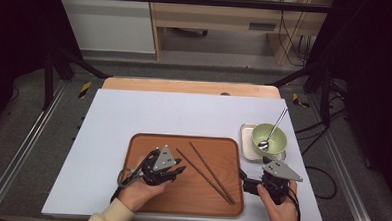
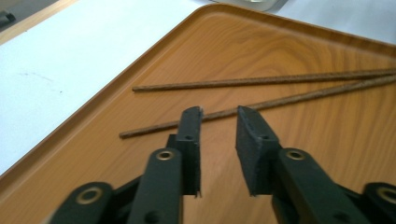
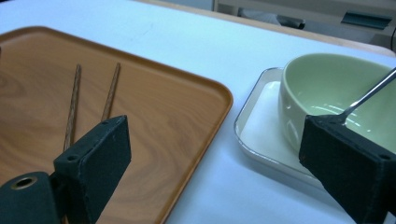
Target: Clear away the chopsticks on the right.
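Toward the near edge of the white worktop, a wooden tray is laid, with two chopsticks resting on its right half. Near the right edge, a pale dish carries a green bowl with a spoon. The left tool is held over the tray, jaws slightly apart beside one chopstick. The right tool is held wide apart between tray and dish.

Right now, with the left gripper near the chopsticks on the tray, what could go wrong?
1. The chopsticks are thin and lie flat on the tray; the left gripper may slip off or roll them.
2. The spoon leans in the bowl; the right gripper, if it bumps it, could tip it.
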Motion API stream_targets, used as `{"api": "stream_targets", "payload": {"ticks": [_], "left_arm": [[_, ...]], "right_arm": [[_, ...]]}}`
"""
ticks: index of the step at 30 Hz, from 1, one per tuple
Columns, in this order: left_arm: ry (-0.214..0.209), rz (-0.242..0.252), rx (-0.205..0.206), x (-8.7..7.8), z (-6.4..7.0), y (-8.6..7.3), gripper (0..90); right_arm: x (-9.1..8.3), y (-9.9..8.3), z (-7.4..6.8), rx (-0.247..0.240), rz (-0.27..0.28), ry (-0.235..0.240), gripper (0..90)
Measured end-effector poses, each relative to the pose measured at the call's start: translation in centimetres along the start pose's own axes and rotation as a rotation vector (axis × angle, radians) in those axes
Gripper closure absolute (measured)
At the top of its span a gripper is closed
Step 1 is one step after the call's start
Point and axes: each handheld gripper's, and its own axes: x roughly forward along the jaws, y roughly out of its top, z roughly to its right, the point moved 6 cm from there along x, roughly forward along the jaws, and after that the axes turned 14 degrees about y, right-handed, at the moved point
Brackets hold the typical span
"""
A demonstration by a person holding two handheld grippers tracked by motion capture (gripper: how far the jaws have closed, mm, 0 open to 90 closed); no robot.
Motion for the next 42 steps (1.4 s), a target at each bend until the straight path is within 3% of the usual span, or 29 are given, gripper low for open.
{"api": "stream_targets", "payload": {"ticks": [7, 11, 15, 21, 25, 31, 42], "left_arm": [[0.008, -0.033, 0.01, 0.9, -0.3, -0.1, 81.1], [0.007, -0.04, -0.032, 1.5, -0.6, -0.1, 86.0], [0.019, -0.097, -0.016, 2.1, -0.3, -0.4, 88.7], [0.001, -0.128, -0.012, 3.1, -0.2, -0.2, 89.8], [-0.016, -0.156, 0.006, 3.6, 0.4, -0.2, 89.9], [-0.004, -0.171, 0.014, 4.2, 0.3, -0.3, 89.9], [0.02, -0.182, 0.007, 4.9, -0.6, -0.4, 89.9]], "right_arm": [[-0.9, 0.1, 1.0, 0.021, 0.024, -0.025, 10.9], [-1.6, -0.2, 2.1, 0.051, 0.038, -0.06, 11.8], [-1.7, -0.4, 2.5, 0.069, 0.044, -0.065, 12.3], [-1.3, -0.4, 2.2, 0.045, 0.038, -0.057, 12.5], [-1.4, -0.6, 2.3, 0.062, 0.046, -0.074, 7.3], [-1.5, -0.4, 2.6, 0.057, 0.061, -0.1, 5.9], [-1.7, -0.7, 3.1, 0.085, 0.055, -0.094, 6.6]]}}
